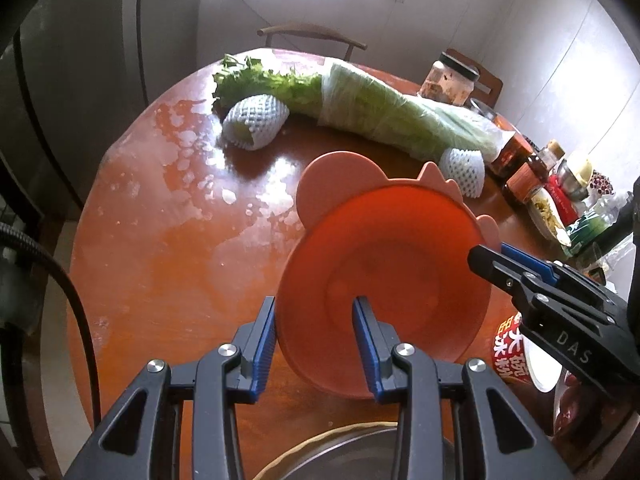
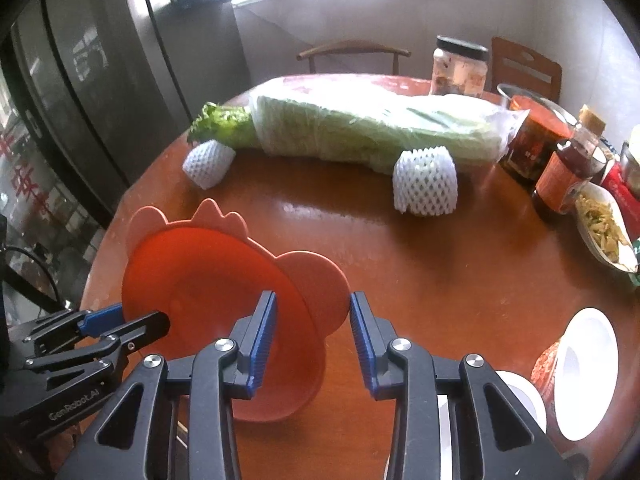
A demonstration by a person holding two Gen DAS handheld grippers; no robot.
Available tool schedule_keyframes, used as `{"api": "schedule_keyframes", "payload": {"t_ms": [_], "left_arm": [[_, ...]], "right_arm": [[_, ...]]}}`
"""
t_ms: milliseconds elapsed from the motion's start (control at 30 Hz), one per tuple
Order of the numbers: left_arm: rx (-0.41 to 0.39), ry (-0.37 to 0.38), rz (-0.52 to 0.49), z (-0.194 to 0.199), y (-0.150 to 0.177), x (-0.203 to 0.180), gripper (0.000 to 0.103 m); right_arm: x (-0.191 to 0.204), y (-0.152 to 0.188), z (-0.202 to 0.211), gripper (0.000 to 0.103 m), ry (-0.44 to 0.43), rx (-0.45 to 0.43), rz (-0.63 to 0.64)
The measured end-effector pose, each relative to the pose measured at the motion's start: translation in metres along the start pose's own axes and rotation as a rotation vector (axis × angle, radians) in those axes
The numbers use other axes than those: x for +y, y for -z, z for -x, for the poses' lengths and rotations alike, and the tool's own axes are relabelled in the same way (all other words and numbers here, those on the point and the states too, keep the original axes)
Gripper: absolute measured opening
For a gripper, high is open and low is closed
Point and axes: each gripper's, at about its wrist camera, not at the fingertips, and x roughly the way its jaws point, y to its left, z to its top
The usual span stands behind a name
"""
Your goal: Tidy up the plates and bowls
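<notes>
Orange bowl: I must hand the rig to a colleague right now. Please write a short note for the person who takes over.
Left gripper: shut on the near rim of the orange bowl.
Right gripper: appears shut on the opposite rim, with an ear of the pink animal-shaped plate also between its pads.
Things: the bowl is tipped up steeply, with the plate against its back. A white bowl waits at the table edge.
Done: bowl and plate are gripped together.
Left: set the pair down, then probably gather the white bowl.
</notes>
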Motion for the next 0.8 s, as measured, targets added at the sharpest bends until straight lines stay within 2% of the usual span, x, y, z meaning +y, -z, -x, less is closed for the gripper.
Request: {"api": "schedule_keyframes", "payload": {"t_ms": [433, 800], "left_arm": [[-0.073, -0.014, -0.022, 0.035, 0.004, -0.012, 0.038], [-0.102, -0.018, -0.035, 0.056, 0.017, -0.016, 0.038]], "right_arm": [[0.005, 0.001, 0.038, 0.038, -0.026, -0.072, 0.013], [0.009, 0.011, 0.062, 0.038, -0.046, -0.109, 0.018]]}}
